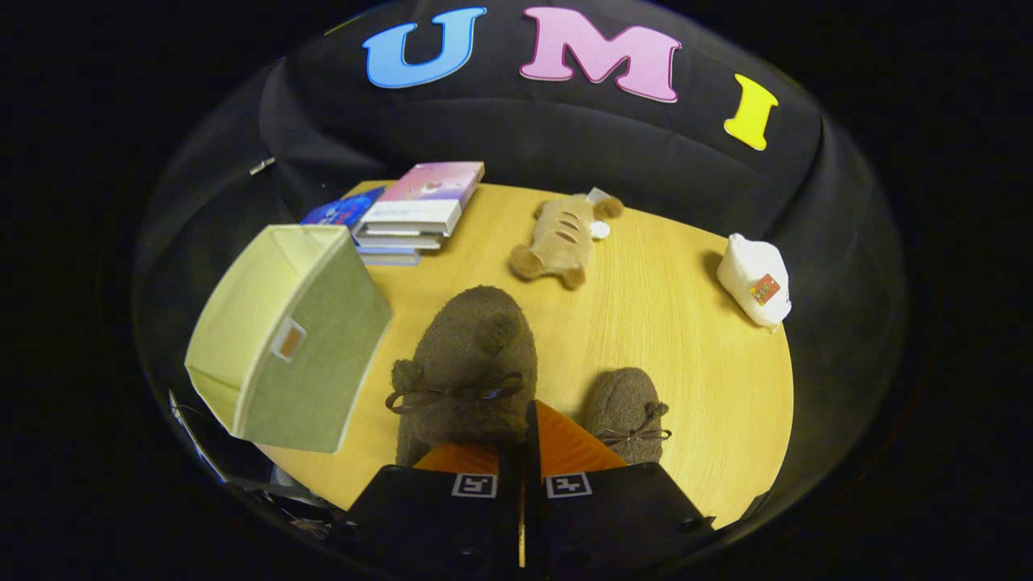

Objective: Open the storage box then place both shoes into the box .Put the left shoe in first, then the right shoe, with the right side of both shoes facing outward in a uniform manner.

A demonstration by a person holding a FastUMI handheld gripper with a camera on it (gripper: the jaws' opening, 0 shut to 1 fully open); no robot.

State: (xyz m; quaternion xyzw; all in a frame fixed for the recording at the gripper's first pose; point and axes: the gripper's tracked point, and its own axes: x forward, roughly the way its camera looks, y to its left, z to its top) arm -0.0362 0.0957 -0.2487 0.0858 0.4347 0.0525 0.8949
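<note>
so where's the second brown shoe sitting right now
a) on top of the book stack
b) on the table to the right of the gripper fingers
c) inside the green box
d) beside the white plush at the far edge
b: the smaller-looking brown shoe rests on the wooden table just right of the gripper, whose fingers are closed together against the bigger shoe; the green box lies to the left.

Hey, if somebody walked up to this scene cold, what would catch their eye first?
Probably the fuzzy brown shoe with a bow, looming just ahead of the gripper, whose fingers are closed together at its near edge; its mate lies right of the fingers. Next, the green fabric storage box on the round wooden table's edge, beside a stack of books.
</note>
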